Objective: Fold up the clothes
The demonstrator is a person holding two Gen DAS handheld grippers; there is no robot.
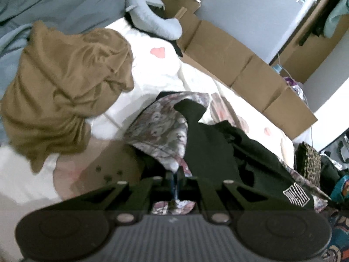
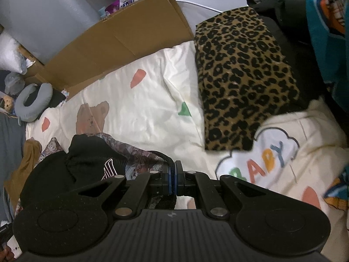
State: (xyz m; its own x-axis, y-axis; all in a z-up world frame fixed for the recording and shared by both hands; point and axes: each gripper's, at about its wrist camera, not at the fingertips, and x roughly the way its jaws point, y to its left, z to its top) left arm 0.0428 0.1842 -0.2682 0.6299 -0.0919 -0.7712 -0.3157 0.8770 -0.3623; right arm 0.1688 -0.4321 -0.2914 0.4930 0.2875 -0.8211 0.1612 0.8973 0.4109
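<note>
Black fabric with a patterned grey-and-pink lining fills the space in front of both grippers: the left gripper (image 1: 174,183) has its fingers drawn together on the lining's edge of the black garment (image 1: 218,148), and the right gripper (image 2: 174,180) is likewise pinched closed, with a dark hem of the same garment (image 2: 87,159) caught between its blue-edged pads. The garment lies bunched on the bed (image 2: 141,109), a white embroidered patch showing on its black outer side, the lining turned up toward the middle of the bed. Under it is a cream bedsheet printed with a brown bear, pink and green shapes, and the coloured letters "BABY" inside a cloud outline. Just beyond the garment, further toward the head of the bed in the left wrist view, a tan brown garment (image 1: 65,91) sits crumpled in a heap, partly against a grey-blue blanket (image 1: 54,2). In the right wrist view a folded leopard-print cloth (image 2: 242,76) rests on the sheet near the bed's far edge, well apart from the black garment. Flattened cardboard (image 1: 235,69) stands along the far edge of the bed, and a grey neck pillow (image 2: 32,102) lies at its corner beside the cardboard.
</note>
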